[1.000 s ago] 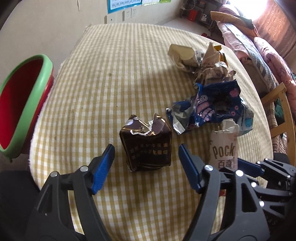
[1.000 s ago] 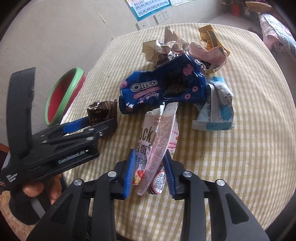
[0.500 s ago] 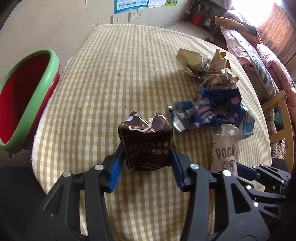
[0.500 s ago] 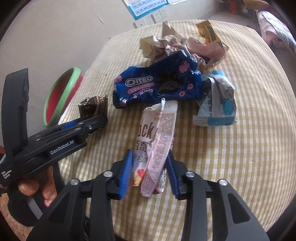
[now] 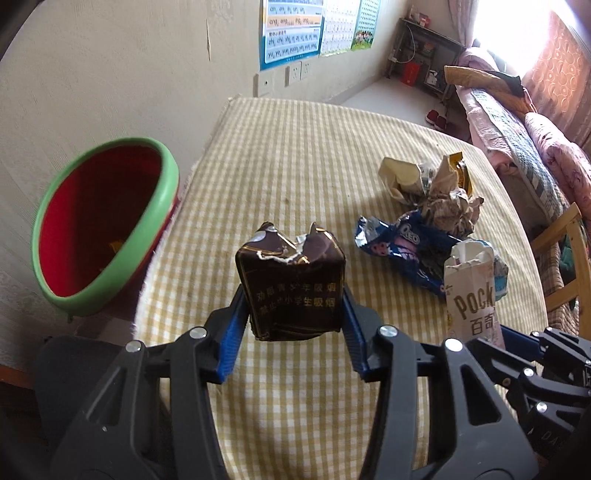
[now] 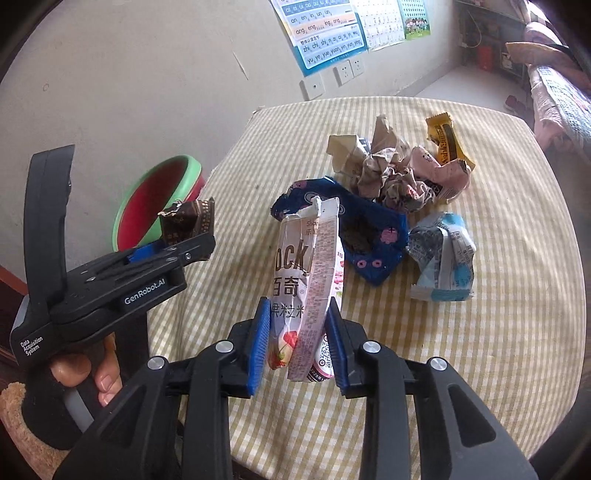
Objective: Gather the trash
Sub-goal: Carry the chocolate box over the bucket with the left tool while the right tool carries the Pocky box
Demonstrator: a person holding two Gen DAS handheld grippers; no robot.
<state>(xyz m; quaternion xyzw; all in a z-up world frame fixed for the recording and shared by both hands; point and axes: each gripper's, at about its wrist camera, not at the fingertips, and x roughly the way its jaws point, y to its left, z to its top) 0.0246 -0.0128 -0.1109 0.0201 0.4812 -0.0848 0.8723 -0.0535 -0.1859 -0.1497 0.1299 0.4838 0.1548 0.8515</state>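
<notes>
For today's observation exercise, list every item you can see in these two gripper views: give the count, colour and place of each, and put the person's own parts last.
Brown cigarette pack: one, dark brown, clamped in the left gripper above the table.
Pocky box: one, white and pink, clamped in the right gripper.
Oreo wrapper: one, blue, mid-table.
Light blue wrapper: one, blue and white, right of the Oreo wrapper.
Crumpled paper: a beige pile, far side of the table.
Pink wrapper: one, beside the pile.
Yellow wrapper: one, far right.
Bin: one, green rim, red inside, left of the table.
Table: one, yellow checked cloth.
Wall posters: several.
Left gripper: black, blue pads.
Right gripper: same.
Hand: one, gripping the left handle.
</notes>
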